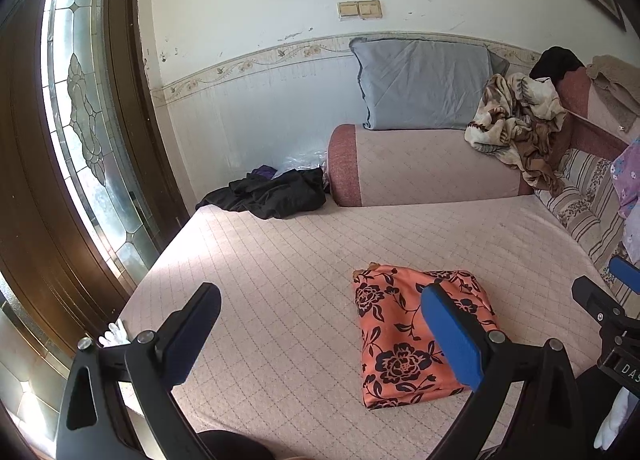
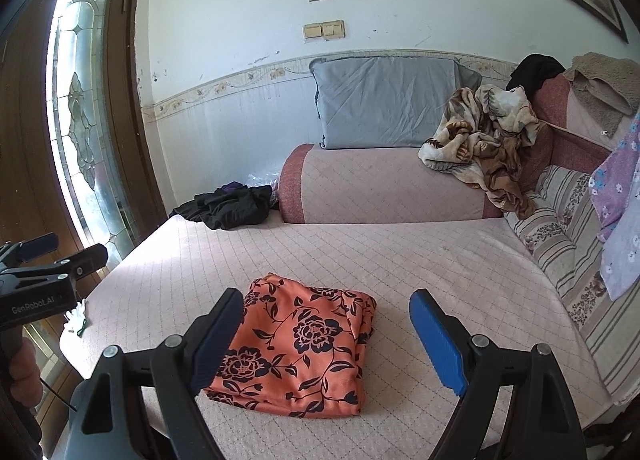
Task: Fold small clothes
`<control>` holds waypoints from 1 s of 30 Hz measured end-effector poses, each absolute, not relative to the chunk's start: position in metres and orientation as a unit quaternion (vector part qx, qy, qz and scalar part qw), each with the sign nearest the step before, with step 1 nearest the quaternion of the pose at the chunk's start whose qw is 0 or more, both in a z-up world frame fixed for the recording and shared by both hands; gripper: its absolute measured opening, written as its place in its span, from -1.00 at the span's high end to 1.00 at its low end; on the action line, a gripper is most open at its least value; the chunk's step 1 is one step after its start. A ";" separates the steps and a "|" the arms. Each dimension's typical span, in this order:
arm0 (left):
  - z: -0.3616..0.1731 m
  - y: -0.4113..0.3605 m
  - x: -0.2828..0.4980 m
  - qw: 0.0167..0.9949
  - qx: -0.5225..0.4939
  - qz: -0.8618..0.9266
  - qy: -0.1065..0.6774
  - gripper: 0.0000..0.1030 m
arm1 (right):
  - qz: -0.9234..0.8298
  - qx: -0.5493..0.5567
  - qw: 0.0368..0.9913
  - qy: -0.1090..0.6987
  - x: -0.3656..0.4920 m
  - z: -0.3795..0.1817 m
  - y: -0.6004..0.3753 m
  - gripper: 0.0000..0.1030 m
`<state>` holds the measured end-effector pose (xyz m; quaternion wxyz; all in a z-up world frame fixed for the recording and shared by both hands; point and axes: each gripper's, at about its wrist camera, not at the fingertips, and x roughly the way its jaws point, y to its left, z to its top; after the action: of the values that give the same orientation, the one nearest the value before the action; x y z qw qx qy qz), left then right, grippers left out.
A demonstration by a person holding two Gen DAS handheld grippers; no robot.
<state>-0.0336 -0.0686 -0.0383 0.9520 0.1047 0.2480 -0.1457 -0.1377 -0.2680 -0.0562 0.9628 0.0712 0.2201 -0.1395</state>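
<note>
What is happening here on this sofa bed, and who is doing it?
A person is folding small clothes with a handheld gripper in each hand. The orange floral garment lies folded on the pink quilted mattress. The left gripper and right gripper are both open above it, holding nothing. A black clothes pile waits at the far edge.

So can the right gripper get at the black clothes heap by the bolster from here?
Probably yes. The right gripper hangs open over the folded floral garment, holding nothing, and the quilted bed between it and the black clothes heap lies bare. It would need a long reach forward, though.
</note>
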 end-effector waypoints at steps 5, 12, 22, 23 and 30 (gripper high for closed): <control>-0.036 -0.067 -0.037 0.952 0.104 -0.155 0.245 -0.94 | -0.135 0.058 0.964 0.222 -0.137 -0.054 -0.261 -0.69; -0.035 -0.064 -0.041 0.947 0.096 -0.185 0.245 -0.94 | -0.135 0.051 0.963 0.230 -0.138 -0.053 -0.255 -0.69; -0.031 -0.062 -0.044 0.946 0.083 -0.207 0.237 -0.94 | -0.136 0.034 0.962 0.232 -0.138 -0.050 -0.248 -0.69; -0.030 -0.062 -0.044 0.946 0.081 -0.208 0.236 -0.94 | -0.136 0.032 0.962 0.233 -0.138 -0.050 -0.247 -0.69; -0.026 -0.057 -0.038 0.943 0.041 -0.241 0.226 -0.94 | -0.130 0.029 0.961 0.241 -0.129 -0.055 -0.241 -0.69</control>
<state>-0.0382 -0.0570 -0.0264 0.9430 0.0410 0.2258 -0.2410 -0.1291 -0.2413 -0.0550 0.9613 0.0288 0.2411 -0.1301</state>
